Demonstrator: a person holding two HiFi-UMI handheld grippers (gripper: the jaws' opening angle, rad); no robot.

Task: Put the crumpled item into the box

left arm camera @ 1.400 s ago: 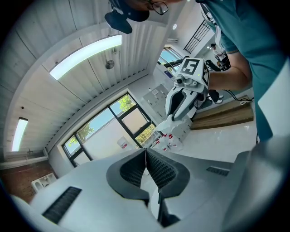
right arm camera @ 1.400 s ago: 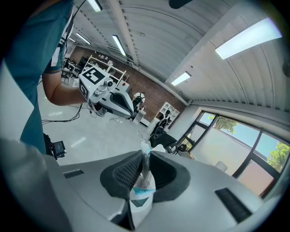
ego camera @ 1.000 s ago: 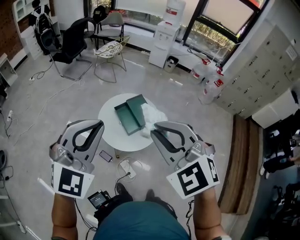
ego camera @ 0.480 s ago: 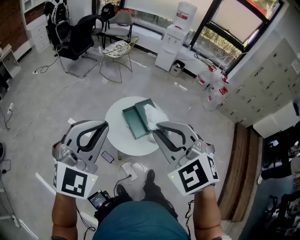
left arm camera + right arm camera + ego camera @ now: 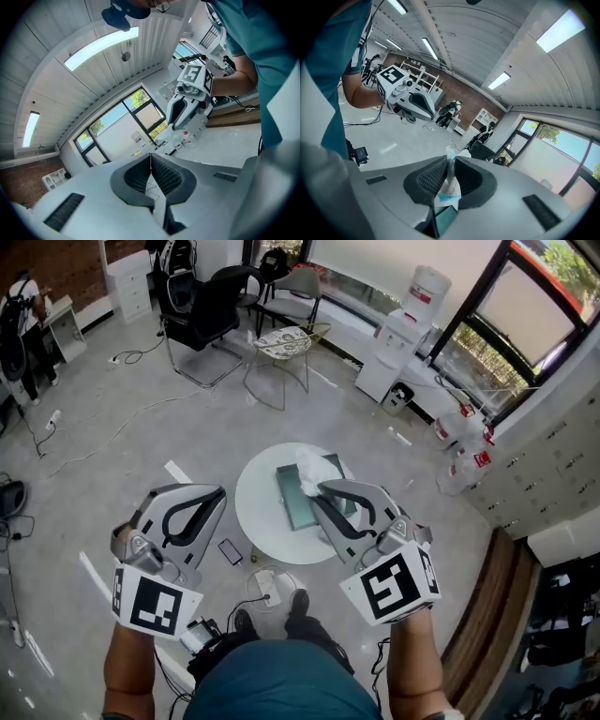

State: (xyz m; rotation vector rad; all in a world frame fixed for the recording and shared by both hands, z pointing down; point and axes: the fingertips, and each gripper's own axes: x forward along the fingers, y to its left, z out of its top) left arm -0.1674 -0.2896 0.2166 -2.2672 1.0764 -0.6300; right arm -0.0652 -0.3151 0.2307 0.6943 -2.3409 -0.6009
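My right gripper [image 5: 323,488] is shut on the crumpled item [image 5: 450,185], a white wad with blue print that is pinched between the pads and sticks out past the tips. From the head view the crumpled item [image 5: 309,468] shows at that gripper's tip, above the far end of the open green box [image 5: 292,495]. The box lies on a small round white table [image 5: 258,512], partly hidden by the right gripper. A sliver of the green box [image 5: 445,218] shows low between the right jaws. My left gripper [image 5: 217,491] hangs left of the table, jaws shut on nothing [image 5: 151,159].
A phone [image 5: 231,551] and a white power strip [image 5: 263,585] lie on the floor by the table's near side. Chairs [image 5: 281,343] and a black office chair [image 5: 202,310] stand farther off, with cables on the floor, a water dispenser [image 5: 403,334] and water bottles [image 5: 464,460] by the window.
The head view has swung, so table and box sit farther right and look smaller. The white item, earlier beside the box, now shows at the right gripper's tip. Both grippers hold their places.
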